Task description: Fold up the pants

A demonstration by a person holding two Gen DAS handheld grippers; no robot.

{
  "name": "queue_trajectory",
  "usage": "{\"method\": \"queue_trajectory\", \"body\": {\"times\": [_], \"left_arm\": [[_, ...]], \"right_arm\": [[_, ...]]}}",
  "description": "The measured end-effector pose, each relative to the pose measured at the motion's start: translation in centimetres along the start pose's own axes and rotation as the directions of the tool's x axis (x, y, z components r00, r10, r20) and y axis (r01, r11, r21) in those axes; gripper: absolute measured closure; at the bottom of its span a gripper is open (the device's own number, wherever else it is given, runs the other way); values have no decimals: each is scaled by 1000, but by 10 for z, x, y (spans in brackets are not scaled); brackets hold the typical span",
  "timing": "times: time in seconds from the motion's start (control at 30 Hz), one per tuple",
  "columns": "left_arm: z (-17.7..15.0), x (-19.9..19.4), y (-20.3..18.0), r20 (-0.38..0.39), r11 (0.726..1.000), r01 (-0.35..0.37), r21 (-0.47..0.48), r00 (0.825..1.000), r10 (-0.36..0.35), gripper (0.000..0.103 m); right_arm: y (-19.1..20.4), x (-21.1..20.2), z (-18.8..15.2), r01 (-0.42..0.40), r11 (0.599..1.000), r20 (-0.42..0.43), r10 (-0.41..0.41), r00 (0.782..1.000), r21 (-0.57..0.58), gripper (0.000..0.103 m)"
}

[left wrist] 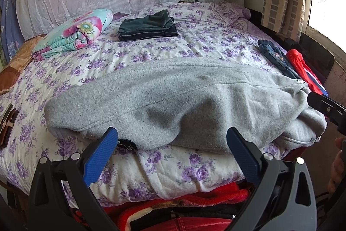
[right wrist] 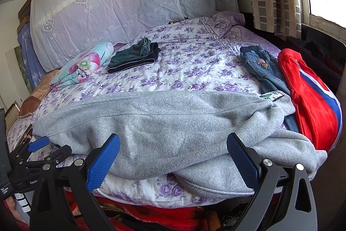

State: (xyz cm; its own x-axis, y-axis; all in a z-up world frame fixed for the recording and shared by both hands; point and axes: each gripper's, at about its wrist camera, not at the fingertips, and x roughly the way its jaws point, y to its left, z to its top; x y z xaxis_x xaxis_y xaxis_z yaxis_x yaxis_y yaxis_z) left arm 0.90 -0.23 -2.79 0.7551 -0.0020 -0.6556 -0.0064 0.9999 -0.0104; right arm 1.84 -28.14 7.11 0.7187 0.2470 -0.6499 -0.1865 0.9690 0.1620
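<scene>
- On the bed, near edge: grey pants lie crosswise to both grippers, long axis left-right, waistband end to the right by the jeans.
- Left gripper: fingers released, spread wide, straddling the near hem at mid-length; nothing held.
- Right gripper: fingers also released, wide apart, at the near edge toward the bunched right end; my guess is it's nearer the waistband.
- Writing: green patch on the grey pants, unreadable. Jeans badge too small to read. "GenRo…" is partly legible on the left gripper's body, seen from the right wrist.
</scene>
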Motion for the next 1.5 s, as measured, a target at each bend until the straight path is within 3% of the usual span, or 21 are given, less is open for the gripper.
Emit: {"method": "queue_trajectory", "body": {"times": [0.17, 0.33, 0.47, 0.53, 0.6, 0.67, 0.73, 0.87, 0.97, 1.03, 1.07, 1.13, 1.2, 1.27, 1.33, 1.37, 1.4, 1.43, 1.5], "left_arm": [[-9, 13, 26, -68, 992, 92, -81, 993, -98, 5], [-25, 21, 67, -102, 970, 103, -220, 987, -128, 5], [-31, 35, 94, -147, 934, 97, -342, 977, -156, 5], [-31, 47, 105, -163, 902, 144, -407, 960, -227, 5], [-28, 59, 111, -169, 869, 188, -457, 941, -293, 5], [-22, 75, 117, -176, 838, 219, -500, 922, -346, 5], [-18, 88, 122, -180, 822, 212, -528, 918, -352, 5], [-5, 99, 124, -169, 845, 188, -501, 936, -309, 5], [2, 113, 128, -191, 832, 189, -522, 924, -330, 5], [7, 116, 128, -187, 828, 196, -525, 923, -337, 5], [10, 116, 127, -187, 832, 199, -518, 923, -337, 5], [14, 117, 126, -180, 834, 206, -512, 924, -338, 5], [17, 116, 125, -163, 837, 215, -503, 927, -337, 6], [24, 113, 121, -144, 853, 236, -466, 931, -336, 31], [31, 106, 119, -128, 861, 247, -445, 934, -334, 43], [35, 101, 118, -113, 865, 259, -430, 935, -337, 66], [40, 94, 116, -79, 853, 324, -409, 919, -387, 83], [45, 88, 115, -65, 854, 339, -394, 917, -394, 87], [56, 69, 117, 2, 861, 341, -377, 930, -368, 89]], "right_arm": [[-14, 6, 4, -19, 999, -22, 19, 1000, 27, 4], [-24, 14, 2, -14, 998, -39, 17, 999, 59, 4], [-38, 26, -2, -50, 994, -92, 59, 994, 94, 4], [-52, 33, -5, -105, 983, -129, 125, 984, 154, 4], [-71, 41, -9, -169, 950, -143, 212, 967, 262, 4], [-93, 50, -15, -210, 893, -134, 283, 950, 397, 4], [-112, 59, -21, -244, 829, -106, 339, 935, 503, 4], [-143, 77, -35, -251, 750, -71, 368, 927, 612, 4], [-158, 87, -45, -320, 649, 15, 429, 903, 690, 3], [-160, 82, -43, -349, 620, 63, 435, 898, 702, 3], [-157, 79, -40, -361, 634, 77, 430, 900, 684, 3], [-147, 79, -34, -343, 699, 58, 397, 916, 628, 3], [-144, 89, -34, -320, 725, 37, 378, 925, 609, 3], [-142, 95, -32, -323, 742, 51, 364, 930, 587, 3], [-142, 96, -29, -316, 764, 63, 342, 938, 563, 9], [-144, 96, -28, -307, 779, 70, 323, 944, 546, 25], [-144, 92, -25, -304, 803, 85, 305, 949, 512, 44], [-142, 91, -23, -290, 826, 83, 286, 955, 484, 73], [-142, 93, -22, -274, 848, 81, 267, 960, 453, 80]]}}
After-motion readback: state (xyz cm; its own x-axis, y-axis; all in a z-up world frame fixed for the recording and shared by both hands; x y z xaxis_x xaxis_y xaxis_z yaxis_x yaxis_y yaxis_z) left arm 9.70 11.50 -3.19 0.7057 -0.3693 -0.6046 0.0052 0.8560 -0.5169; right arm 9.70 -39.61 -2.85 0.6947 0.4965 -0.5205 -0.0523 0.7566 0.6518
